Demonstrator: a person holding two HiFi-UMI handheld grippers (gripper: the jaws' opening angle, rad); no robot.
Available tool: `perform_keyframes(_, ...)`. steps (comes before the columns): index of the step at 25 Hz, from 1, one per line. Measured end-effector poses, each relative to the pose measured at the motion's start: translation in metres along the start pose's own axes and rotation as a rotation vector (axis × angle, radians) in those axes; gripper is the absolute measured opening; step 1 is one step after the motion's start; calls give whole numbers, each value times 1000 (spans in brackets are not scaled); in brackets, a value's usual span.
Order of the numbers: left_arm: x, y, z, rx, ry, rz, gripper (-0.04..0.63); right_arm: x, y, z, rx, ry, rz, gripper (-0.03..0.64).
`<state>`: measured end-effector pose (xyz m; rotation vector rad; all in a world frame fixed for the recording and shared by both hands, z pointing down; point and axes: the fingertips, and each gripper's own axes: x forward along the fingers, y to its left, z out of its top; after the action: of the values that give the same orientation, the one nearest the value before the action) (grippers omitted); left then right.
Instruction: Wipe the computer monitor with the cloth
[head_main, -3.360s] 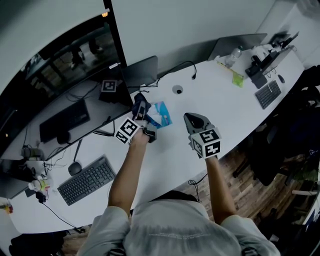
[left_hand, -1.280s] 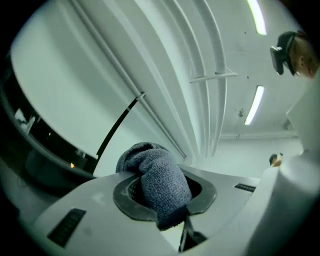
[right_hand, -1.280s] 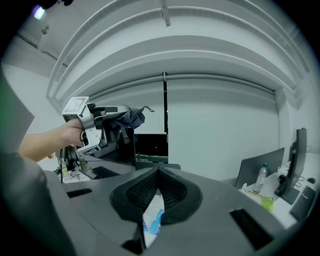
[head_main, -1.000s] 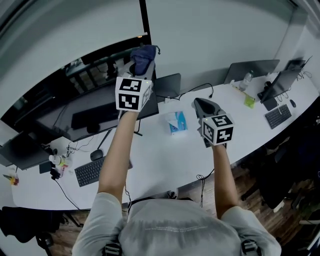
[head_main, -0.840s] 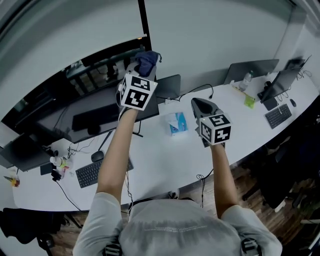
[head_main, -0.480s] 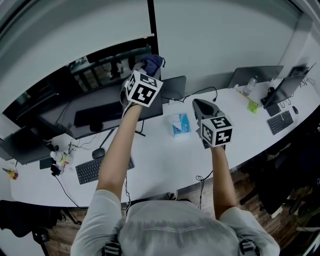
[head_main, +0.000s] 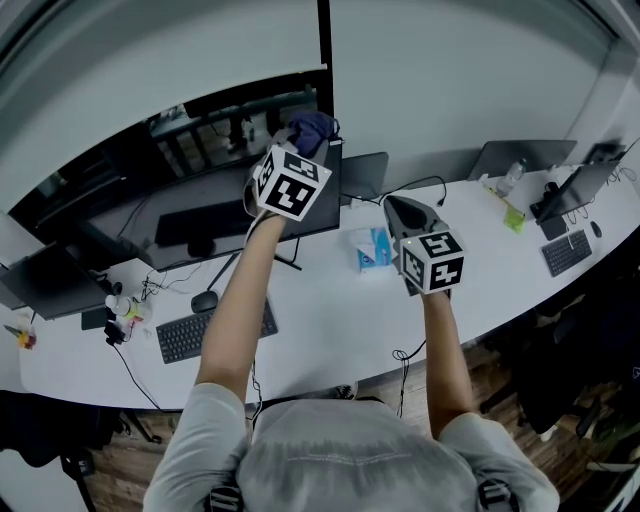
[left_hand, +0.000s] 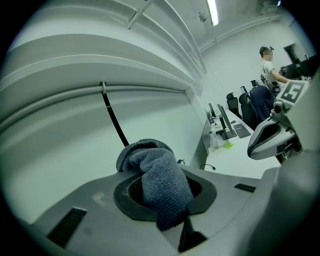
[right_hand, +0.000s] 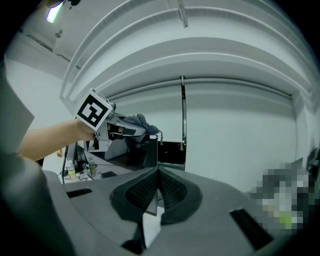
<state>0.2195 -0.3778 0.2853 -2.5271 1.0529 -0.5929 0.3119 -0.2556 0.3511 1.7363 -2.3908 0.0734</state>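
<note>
I held the soft, floppy cloth (head_main: 312, 127) bunched in the closed jaws of my left gripper (head_main: 298, 142), up by the top corner of the monitor (head_main: 180, 215), while the jaws of my right gripper (head_main: 397, 205) were shut and empty.

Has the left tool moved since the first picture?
Yes: the left tool with the cloth rose from beside the tissue pack to the monitor, upper right corner.

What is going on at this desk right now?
A person works with a gripper in each hand. The left gripper is shut on a blue-grey cloth and holds it up at the upper right corner of the dark computer monitor; whether the cloth touches the screen is not clear. The right gripper is shut and empty, hovering above the white desk.
</note>
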Motion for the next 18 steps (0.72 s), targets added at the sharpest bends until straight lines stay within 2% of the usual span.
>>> perform_keyframes(15, -33, 30, -27, -42, -12, -13, 80, 39, 55, 19, -30, -8, 42, 2)
perform_keyframes(18, -43, 39, -34, -76, -28, -30, 80, 47, 67, 23, -37, -10, 47, 2)
